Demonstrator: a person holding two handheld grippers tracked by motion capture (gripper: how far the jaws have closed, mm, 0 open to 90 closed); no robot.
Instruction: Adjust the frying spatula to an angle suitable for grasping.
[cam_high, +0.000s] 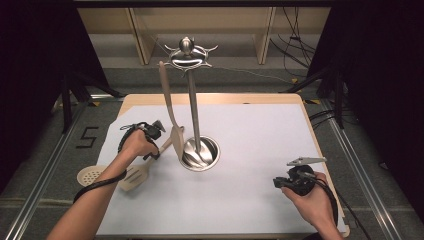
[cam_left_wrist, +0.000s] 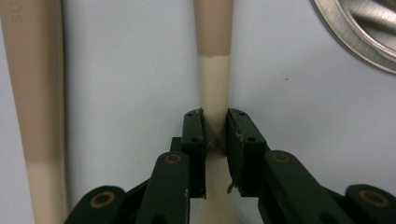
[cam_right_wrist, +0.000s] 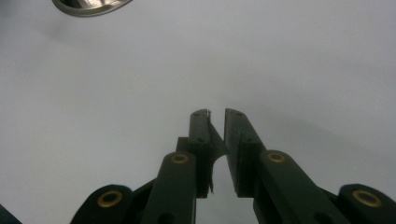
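High view is showing the left tool (cam_high: 159, 131) gripping a spatula (cam_high: 145, 167) handle left of the stand (cam_high: 192, 107), long axis running near-left to far-right. Left gripper view is showing pads clamping that handle (cam_left_wrist: 215, 84). Right gripper view is showing the right tool (cam_right_wrist: 215, 114) nearly closed, empty, above bare tabletop (cam_right_wrist: 303, 70).

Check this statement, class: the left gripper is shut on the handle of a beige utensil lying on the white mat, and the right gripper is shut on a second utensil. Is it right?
Not quite. The left gripper does clamp the beige utensil's handle, but the right gripper holds nothing: the right gripper view shows bare white mat between its jaws.
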